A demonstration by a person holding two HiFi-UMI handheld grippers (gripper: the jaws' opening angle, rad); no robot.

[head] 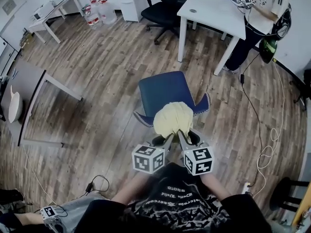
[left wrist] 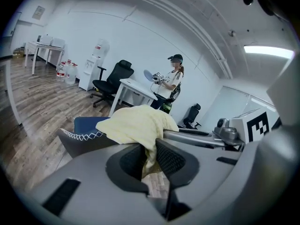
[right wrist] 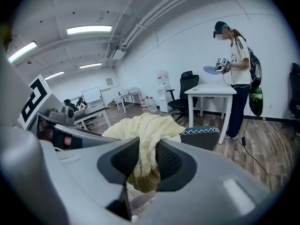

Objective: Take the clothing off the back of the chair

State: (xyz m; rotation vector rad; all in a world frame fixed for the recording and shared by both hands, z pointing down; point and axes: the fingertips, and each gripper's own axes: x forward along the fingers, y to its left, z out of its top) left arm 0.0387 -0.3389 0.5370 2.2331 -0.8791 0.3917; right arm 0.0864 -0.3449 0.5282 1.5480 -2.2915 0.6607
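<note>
Left gripper (head: 168, 140) and right gripper (head: 182, 136) are each clamping a fold of the yellow garment (head: 173, 119).
It is lying just ahead, bunched over the blue chair (head: 163, 89)'s back, equally near both.

Right gripper (right wrist: 146, 164) clamped on pale yellow garment (right wrist: 144, 125); blue chair (right wrist: 202, 137) just behind; person (right wrist: 238, 60) standing beside white table (right wrist: 211, 91).

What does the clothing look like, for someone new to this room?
Find the blue chair mid-floor, near the white table. Draped over its back is a bunched garment, pinched by the left tongs and right tongs. It's the only pale yellow thing there.
</note>
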